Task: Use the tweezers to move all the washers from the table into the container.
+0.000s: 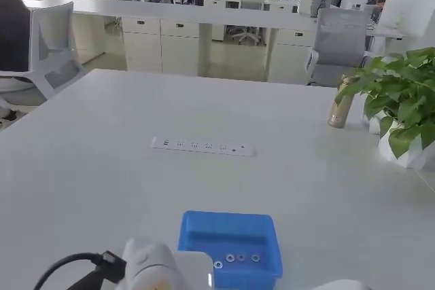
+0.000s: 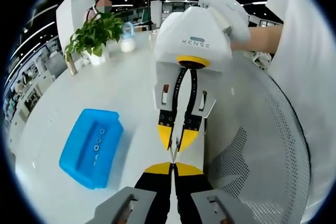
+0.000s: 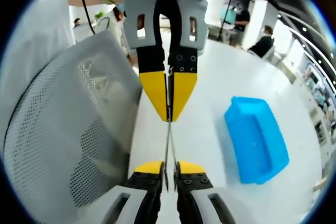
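Left gripper (image 2: 172, 165) and right gripper (image 3: 169, 167): jaws of both pinched narrow on tweezers (image 3: 168, 140), frame centre. Right gripper marked "XENSE".

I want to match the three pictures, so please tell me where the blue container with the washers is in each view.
Head view: blue container, bottom centre.
Left gripper view: lower left, left of the tweezers.
Right gripper view: right of centre, right of the tweezers.
Shared landmark: potted plant, right edge in head view, upper left in left gripper view.
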